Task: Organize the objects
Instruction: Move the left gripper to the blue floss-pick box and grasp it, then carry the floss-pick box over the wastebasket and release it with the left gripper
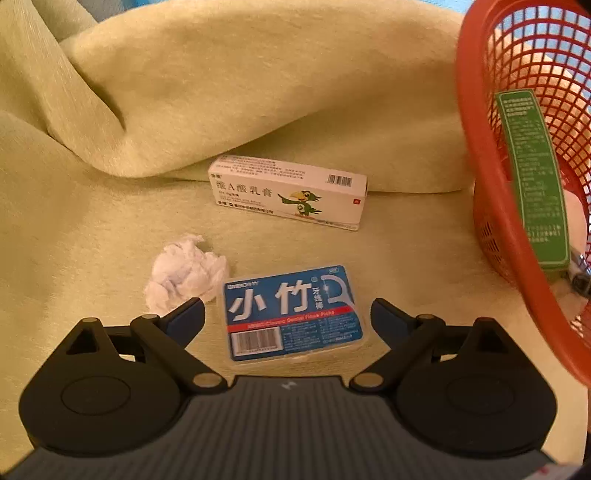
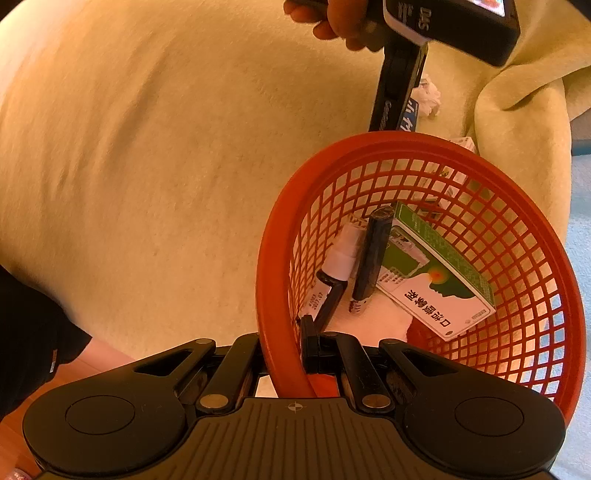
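Note:
A blue dental floss pick box [image 1: 293,314] lies flat on the yellow blanket, between the wide-open fingers of my left gripper [image 1: 288,314]. Behind it rests a white ointment carton with a green parrot [image 1: 290,192]. A crumpled white tissue [image 1: 184,271] sits just left of the floss box. My right gripper [image 2: 284,350] is shut on the rim of the red mesh basket [image 2: 273,295], holding it tilted. Inside the basket lie a green and white medicine box [image 2: 436,273], a dark tube [image 2: 373,254] and a white-capped tube [image 2: 340,258].
The yellow blanket [image 1: 221,92] bunches into thick folds behind the carton. In the left wrist view the red basket [image 1: 480,122] fills the right edge, close to the floss box. A hand [image 2: 332,22] holds the other gripper at the top of the right wrist view.

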A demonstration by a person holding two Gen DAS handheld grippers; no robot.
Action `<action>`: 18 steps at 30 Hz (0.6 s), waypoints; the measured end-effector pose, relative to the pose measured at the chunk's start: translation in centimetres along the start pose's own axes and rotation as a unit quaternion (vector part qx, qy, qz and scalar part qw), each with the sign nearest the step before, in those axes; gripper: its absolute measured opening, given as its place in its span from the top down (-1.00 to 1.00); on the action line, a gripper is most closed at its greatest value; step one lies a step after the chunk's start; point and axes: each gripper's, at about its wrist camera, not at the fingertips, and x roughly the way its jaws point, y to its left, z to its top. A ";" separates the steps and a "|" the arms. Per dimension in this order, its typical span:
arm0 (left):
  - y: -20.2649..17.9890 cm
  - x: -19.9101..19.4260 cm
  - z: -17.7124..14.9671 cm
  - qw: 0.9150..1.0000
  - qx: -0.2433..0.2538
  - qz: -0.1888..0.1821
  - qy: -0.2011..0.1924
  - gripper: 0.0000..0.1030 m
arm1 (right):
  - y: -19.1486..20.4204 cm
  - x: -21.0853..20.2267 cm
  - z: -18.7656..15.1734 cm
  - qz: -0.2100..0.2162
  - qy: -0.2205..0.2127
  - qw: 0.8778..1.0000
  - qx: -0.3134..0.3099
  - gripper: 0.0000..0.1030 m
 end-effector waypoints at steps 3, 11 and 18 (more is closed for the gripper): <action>0.1 0.0 -0.2 1.000 0.003 0.003 0.008 -0.67 | 0.1 0.0 0.0 0.000 0.000 1.000 0.000 0.98; 1.0 -0.5 -1.3 1.000 0.020 -0.002 0.019 -0.60 | 0.3 -0.1 0.2 0.001 -0.002 1.000 -0.003 0.98; 0.8 -2.7 -1.4 0.999 0.036 -0.012 0.022 -0.60 | 0.3 -0.2 0.3 -0.005 -0.002 1.000 -0.008 0.98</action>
